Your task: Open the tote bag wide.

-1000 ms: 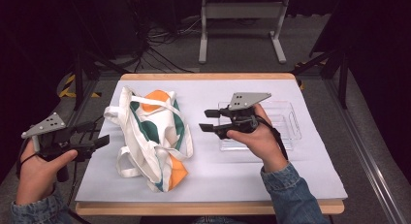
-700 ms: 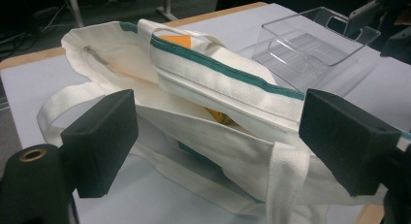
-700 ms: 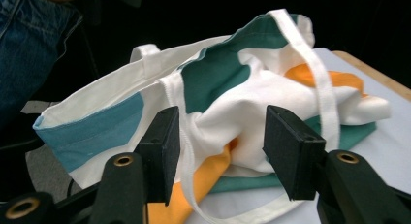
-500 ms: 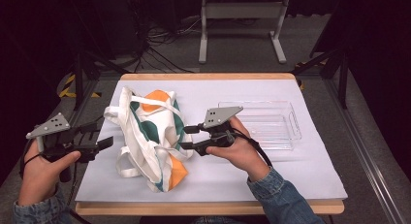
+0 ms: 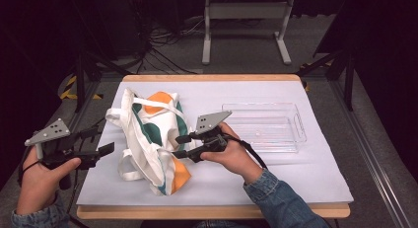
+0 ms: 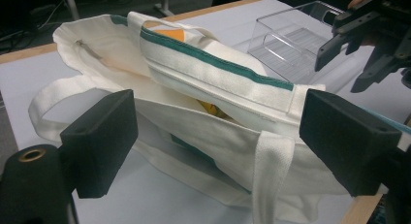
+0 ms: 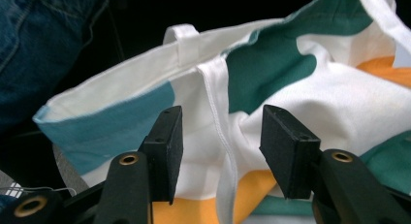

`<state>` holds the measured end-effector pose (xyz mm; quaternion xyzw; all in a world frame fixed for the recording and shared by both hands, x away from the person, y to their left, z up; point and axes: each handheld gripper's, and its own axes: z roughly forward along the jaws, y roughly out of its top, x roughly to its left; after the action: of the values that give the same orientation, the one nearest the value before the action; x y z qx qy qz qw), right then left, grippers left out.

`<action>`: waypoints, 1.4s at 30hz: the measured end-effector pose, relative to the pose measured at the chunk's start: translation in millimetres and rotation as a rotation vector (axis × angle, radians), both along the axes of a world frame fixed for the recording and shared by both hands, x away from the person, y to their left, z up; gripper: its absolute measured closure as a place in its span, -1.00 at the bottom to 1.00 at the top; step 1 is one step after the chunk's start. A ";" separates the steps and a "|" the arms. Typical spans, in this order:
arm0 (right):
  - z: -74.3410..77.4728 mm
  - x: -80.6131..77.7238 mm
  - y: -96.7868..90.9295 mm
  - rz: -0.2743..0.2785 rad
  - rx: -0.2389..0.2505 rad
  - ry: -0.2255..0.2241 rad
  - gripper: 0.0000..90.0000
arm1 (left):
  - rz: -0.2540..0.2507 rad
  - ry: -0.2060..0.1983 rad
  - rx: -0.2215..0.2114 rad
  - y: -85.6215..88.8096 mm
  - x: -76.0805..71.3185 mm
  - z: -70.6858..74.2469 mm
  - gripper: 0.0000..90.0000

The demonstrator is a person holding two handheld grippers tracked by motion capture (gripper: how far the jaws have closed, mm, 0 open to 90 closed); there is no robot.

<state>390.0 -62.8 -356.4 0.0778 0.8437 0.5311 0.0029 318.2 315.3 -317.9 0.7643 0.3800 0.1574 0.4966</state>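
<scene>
white paper covers the table [image 5: 305, 178], where a slumped tote bag [image 5: 157, 139] lies left of a clear tray [image 5: 266, 127]. the right gripper [image 5: 178, 146], jaws half apart and closing, lines up on a strap [image 7: 218, 112] without touching it. the left gripper [image 5: 101, 141] waits wide open, holding nothing; its view shows the bag's mouth gaping.

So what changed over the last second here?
The right hand-held gripper moved left from over the tray and down to the bag, its jaws just closing a little, gripping nothing yet. The left hand-held gripper, bag and tray stayed put.
</scene>
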 end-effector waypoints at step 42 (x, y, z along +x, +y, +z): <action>-7.5 -4.1 3.0 0.019 -0.056 0.004 1.00 | -0.246 0.158 0.149 -27.3 5.3 -18.6 -0.25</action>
<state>385.9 -59.8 -364.0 0.0707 0.8589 0.5073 -0.0017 323.5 288.0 -336.5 0.8497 0.3088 0.0625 0.4228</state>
